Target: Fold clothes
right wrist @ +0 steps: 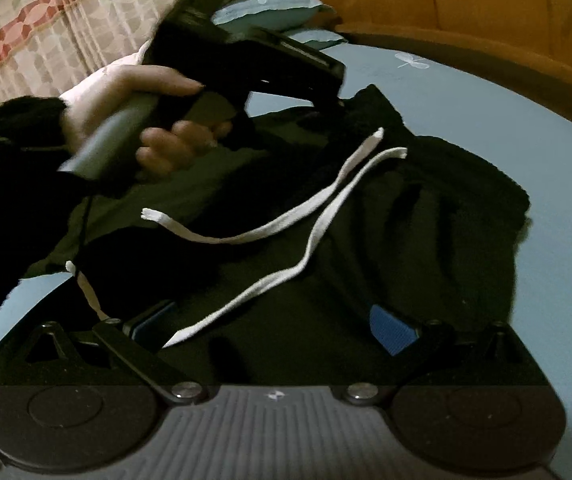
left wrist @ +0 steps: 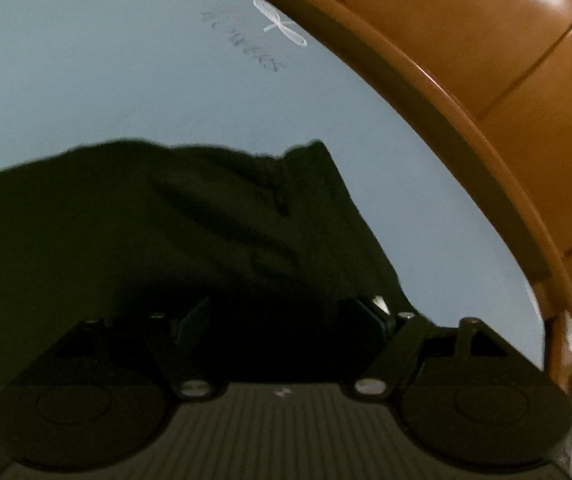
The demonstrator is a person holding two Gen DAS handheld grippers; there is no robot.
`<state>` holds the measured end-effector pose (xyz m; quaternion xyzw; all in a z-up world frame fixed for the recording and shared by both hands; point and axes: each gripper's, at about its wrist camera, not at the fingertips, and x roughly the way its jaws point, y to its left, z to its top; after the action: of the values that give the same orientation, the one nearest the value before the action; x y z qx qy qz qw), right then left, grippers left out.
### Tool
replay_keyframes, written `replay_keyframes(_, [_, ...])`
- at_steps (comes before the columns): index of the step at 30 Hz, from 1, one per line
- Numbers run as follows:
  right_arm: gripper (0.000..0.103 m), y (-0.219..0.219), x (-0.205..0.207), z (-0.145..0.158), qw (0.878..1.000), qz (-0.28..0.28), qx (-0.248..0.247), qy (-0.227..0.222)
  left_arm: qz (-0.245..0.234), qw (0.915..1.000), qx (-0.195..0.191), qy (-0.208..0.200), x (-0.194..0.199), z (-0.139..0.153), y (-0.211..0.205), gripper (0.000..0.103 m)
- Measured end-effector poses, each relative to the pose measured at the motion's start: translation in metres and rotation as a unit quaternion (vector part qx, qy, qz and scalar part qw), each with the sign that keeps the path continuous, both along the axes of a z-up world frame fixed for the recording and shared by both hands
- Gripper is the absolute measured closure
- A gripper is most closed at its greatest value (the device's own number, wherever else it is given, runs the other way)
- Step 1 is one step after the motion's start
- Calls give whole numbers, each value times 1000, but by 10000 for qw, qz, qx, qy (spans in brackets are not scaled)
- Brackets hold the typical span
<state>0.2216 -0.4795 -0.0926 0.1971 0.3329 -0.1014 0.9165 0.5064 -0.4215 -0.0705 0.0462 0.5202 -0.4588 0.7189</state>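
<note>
The left gripper stands spread wide over the dark garment, gripping nothing, the cloth rumpled across the blue sheet. Further right the right gripper is spread too – a white drawstring runs beside its left finger and could snag, dragging the cloth askew

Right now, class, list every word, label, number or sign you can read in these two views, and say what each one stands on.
Grey handwriting-style print on the blue sheet, beside a white bow motif: too blurred to read.
Small white mark on the left hand-held gripper body: a logo, not legible.
Same small mark on the right hand-held gripper body: not legible.
Dark garment: no text visible.
Nothing can be quoted.
</note>
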Motion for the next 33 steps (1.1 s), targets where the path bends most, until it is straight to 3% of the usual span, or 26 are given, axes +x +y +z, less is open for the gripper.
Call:
replay_keyframes(5, [0,4,-1,4,9998,-162,-101,-101,73,9997,-192,90,-1,14,9,25])
replay_keyframes(9, [0,2,-1,9,9984,-288,-250,-406,-207,9990,-344,-179,-12,33,30,24])
replay_keyframes(13, [0,-7,16,-2,9991,-410,-75,106,-125,9993,-352,-52,-3,34,38,24])
replay_keyframes(20, [0,14,23,-8,9943,49,-949,491,74,9982,-556,222,13,18,4,24])
replay_keyframes(26, [0,12,16,-6,9946,173,-927,438,589,9980,-197,-70,41,-10,-37,23])
replay_keyframes(33, [0,1,6,5,9968,126,-763,216,330,9989,40,-342,28,13,-40,22])
